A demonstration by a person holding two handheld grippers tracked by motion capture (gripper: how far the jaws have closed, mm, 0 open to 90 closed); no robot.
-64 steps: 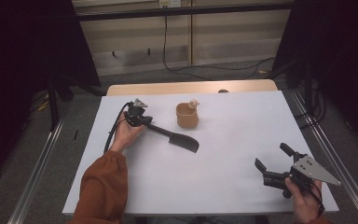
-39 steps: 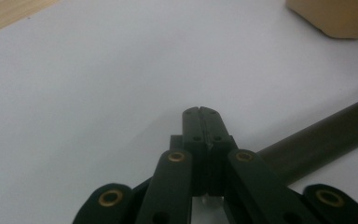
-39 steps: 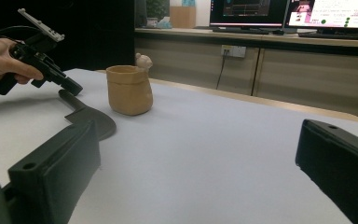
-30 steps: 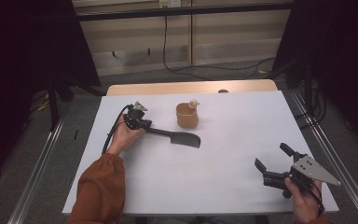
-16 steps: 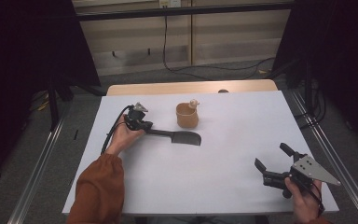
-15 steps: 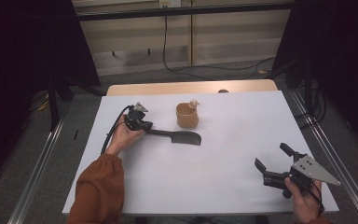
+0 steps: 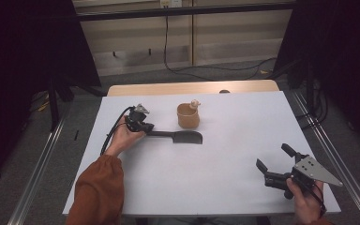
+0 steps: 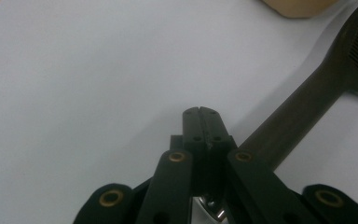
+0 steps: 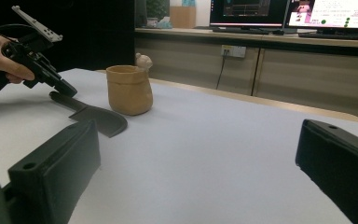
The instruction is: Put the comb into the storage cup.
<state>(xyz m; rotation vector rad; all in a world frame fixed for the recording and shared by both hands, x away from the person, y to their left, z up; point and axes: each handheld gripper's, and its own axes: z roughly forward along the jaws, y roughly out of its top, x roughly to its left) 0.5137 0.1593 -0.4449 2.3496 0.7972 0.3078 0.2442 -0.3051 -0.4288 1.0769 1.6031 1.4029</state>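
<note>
Left gripper view, spatula (image 8: 307,100) blade cut off

We find open tabletop (image 7: 243,187) right of the tan pot (image 7: 188,117), black spatula (image 7: 183,137) barring its near side

Two grippers are sitting over one white table (image 7: 225,187). The left gripper (image 7: 146,127) is resting with its jaws pressed together, and the right gripper (image 7: 274,164) is holding its jaws spread wide apart. One black spatula (image 7: 180,136) is lying flat, its handle end just beside the left gripper's tips. One tan cup (image 7: 188,116) is standing upright just beyond the spatula's blade, well apart from the right gripper. One small pale figure (image 7: 195,103) is perching on the cup's rim. Two monitors (image 9: 284,11) are glowing far beyond the right gripper.
</note>
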